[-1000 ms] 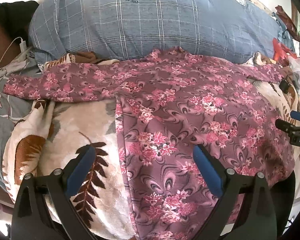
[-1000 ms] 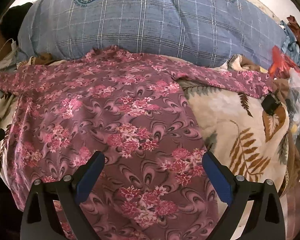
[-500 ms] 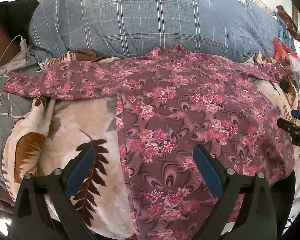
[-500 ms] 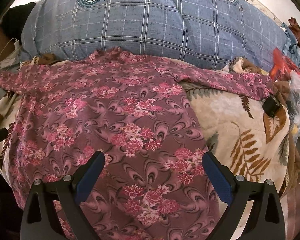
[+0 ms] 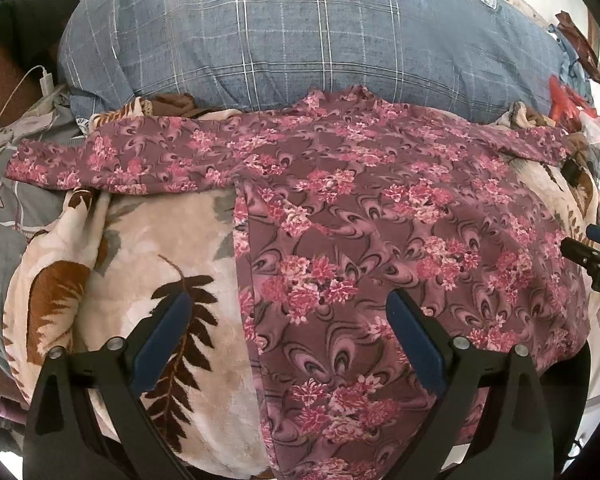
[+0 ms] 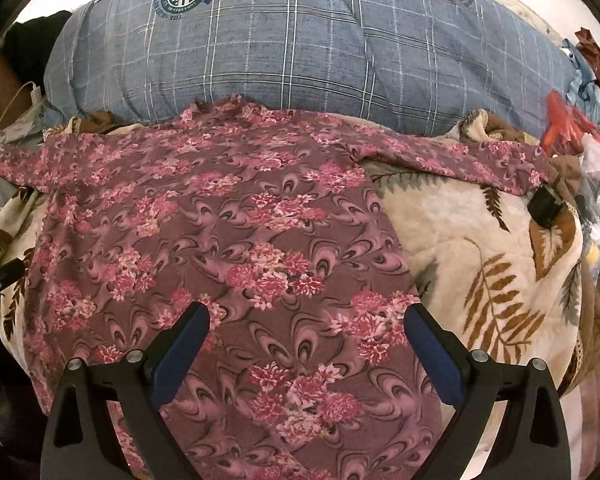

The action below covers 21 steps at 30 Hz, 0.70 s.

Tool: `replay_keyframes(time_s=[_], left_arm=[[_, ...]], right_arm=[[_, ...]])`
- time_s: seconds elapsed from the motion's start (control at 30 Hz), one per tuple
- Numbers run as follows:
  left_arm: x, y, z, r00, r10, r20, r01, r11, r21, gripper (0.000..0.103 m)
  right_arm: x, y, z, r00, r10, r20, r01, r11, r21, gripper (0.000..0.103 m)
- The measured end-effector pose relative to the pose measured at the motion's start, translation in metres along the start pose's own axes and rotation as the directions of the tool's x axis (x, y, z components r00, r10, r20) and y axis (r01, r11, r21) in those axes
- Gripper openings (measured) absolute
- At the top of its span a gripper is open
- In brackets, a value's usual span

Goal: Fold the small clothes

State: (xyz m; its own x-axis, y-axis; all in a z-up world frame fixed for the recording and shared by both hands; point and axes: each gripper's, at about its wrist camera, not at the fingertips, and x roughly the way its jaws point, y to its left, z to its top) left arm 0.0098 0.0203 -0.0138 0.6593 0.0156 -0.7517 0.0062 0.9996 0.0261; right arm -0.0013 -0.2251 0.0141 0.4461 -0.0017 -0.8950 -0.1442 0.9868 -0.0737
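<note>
**Floral top spread flat on the leaf blanket**

A long-sleeved floral top (image 5: 400, 216) is laid flat on a cream blanket (image 5: 148, 248) printed with brown leaves, its collar touching a blue plaid cushion (image 5: 308, 40) behind it. Both sleeves are stretched out sideways from the body of the top. The left gripper (image 5: 288, 308) is held spread wide over the left side edge of the top, and nothing is pinched. The right gripper (image 6: 306, 318) is also spread wide, above the lower part of the top. No container can be made out.
</note>
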Motion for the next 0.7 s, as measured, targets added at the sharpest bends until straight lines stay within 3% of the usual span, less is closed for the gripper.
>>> replay_keyframes(time_s=[0.2,0.4,0.47,0.53,0.7], left_arm=[[-0.004,0.022,0.008,1.0,0.022,0.015,-0.021,0.999,-0.026,0.099],[0.0,0.074,0.005,0.997,0.077,-0.018,-0.079,0.987,-0.14,0.099],[0.007,0.079,-0.006,0.998,0.033,-0.057,-0.041,0.986,-0.159,0.099],[0.016,0.071,-0.021,0.993,-0.061,-0.104,0.044,0.986,-0.16,0.099],[0.032,0.025,-0.038,0.965,-0.186,-0.186,0.178,0.982,-0.061,0.098]], right_arm=[[-0.003,-0.016,-0.003,1.0,0.007,-0.011,-0.006,0.999,0.034,0.098],[-0.006,-0.066,-0.013,0.995,-0.087,-0.042,0.09,0.991,0.103,0.098],[-0.005,-0.088,-0.02,0.993,-0.104,-0.046,0.11,0.981,0.158,0.098],[-0.004,-0.106,-0.029,0.994,-0.096,-0.045,0.104,0.972,0.213,0.098],[0.013,-0.124,-0.053,0.988,0.045,-0.15,0.001,0.956,0.294,0.098]])
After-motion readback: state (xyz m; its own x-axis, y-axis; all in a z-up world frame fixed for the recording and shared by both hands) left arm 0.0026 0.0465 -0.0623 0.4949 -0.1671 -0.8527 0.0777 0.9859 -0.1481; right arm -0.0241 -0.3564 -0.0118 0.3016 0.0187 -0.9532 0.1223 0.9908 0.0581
